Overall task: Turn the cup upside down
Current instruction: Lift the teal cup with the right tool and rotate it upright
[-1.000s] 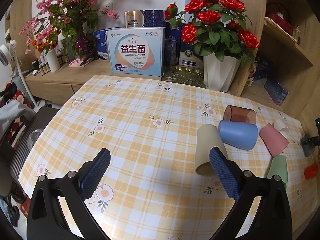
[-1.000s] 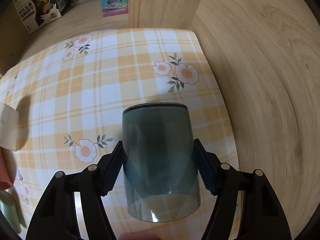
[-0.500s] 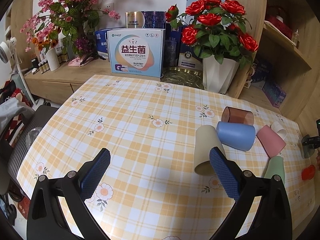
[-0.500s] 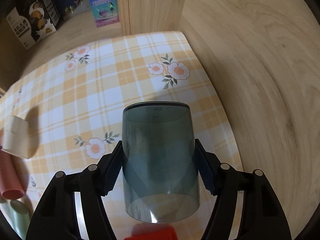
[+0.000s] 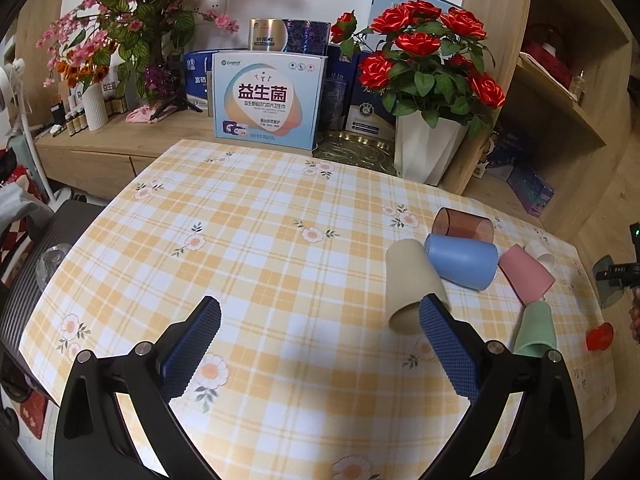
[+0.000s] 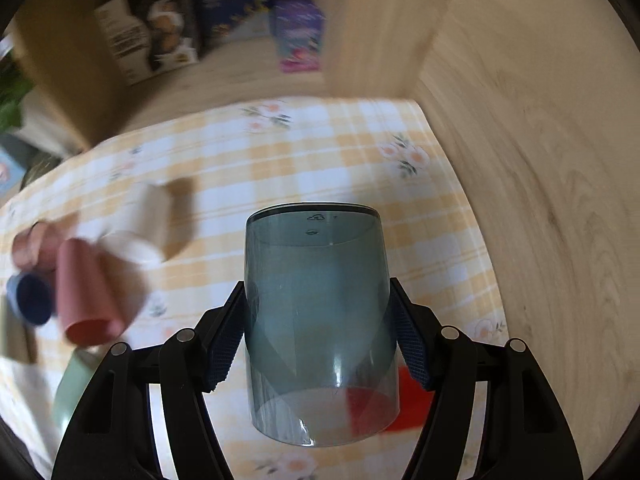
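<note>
The right gripper (image 6: 316,340) has swung toward the other cups, still clamping the smoky cup (image 6: 320,320) between its pads; the left gripper (image 5: 320,340) stays spread, empty.

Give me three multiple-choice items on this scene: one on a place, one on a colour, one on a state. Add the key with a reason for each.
1. Where do the loose cups lie on the checked tablecloth in the left wrist view?
A. its right part
B. its left part
C. on the shelf

2. What colour is the cup lying between the beige cup and the pink cup?
A. yellow
B. blue
C. black

3. How is the right gripper?
A. open and bare
B. shut on a spoon
C. shut on the smoky transparent cup

Key: 1 A, the cups cluster at the cloth's right part. 2 B, the blue cup lies between them. 3 C, both pads press the cup's sides, while the left gripper is open with nothing in it.
</note>
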The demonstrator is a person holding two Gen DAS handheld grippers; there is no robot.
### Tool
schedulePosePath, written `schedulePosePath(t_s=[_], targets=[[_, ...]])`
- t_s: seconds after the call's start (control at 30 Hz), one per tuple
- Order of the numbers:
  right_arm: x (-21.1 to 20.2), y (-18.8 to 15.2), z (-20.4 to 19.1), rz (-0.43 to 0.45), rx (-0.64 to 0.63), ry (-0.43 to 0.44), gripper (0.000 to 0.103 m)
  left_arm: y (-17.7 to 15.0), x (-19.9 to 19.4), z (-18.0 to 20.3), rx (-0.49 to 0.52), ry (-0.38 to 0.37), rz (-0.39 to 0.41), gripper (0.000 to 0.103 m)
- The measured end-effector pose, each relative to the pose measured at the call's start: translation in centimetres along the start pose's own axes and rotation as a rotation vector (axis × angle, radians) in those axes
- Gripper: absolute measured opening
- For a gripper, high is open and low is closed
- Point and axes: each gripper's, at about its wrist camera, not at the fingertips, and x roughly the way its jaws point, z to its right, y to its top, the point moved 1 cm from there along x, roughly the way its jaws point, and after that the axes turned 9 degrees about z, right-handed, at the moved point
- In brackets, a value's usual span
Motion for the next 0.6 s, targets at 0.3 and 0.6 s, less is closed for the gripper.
schedulePosePath(t_s=[0.3, 0.6], targets=[[-8.9, -3.7, -10.5, 0.052, -0.111, 0.21, 0.066, -0.7, -1.7, -3.9, 0.01, -0.006, -0.007, 0.097], [-13.9, -11.0, -24.0, -0.038, -0.16, 0.465, 0.066, -0.9, -3.5, -5.7, -0.021, -0.026, 0.017, 0.097]])
